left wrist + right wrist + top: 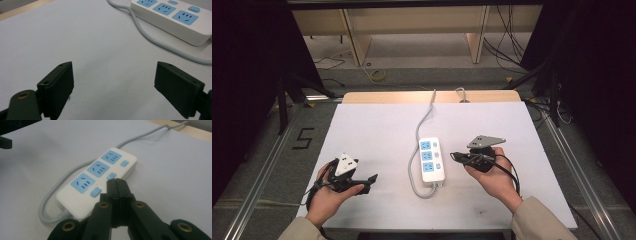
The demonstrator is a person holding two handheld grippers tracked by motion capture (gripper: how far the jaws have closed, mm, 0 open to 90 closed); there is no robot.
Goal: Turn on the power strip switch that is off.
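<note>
Power strip [432, 160] lies flat near the centre of the white tabletop [377, 130], long axis running 12 to 6 in the high view. White body, three blue sockets in a column, a small blue switch beside each. Its grey cord [421, 125] leaves the 6 o'clock end, loops back along the strip's 9 o'clock side and runs off toward 12, over the far edge.

Right hand-held gripper [454, 156]: at 3 o'clock of the strip, just beside it, pointing toward 9. Jaws pressed together, nothing between them. In the right gripper view the closed tips [116, 182] sit just over the strip's near edge, next to the middle switch [111, 175]; can't tell whether they touch the casing. Grey three-cornered plate on top of this unit shows in the high view.

Left hand-held gripper [371, 179]: at 8 o'clock of the strip, well apart from it, low over the tabletop, pointing toward 3. Jaws spread wide, nothing between them. Left gripper view: bare white surface between the two black pads [60, 85], strip [172, 17] off at 1 o'clock with the cord [160, 42] curving past in front of it.

Both forearms come in from 6 o'clock, light sleeves. The tabletop carries the strip and its cord.
</note>
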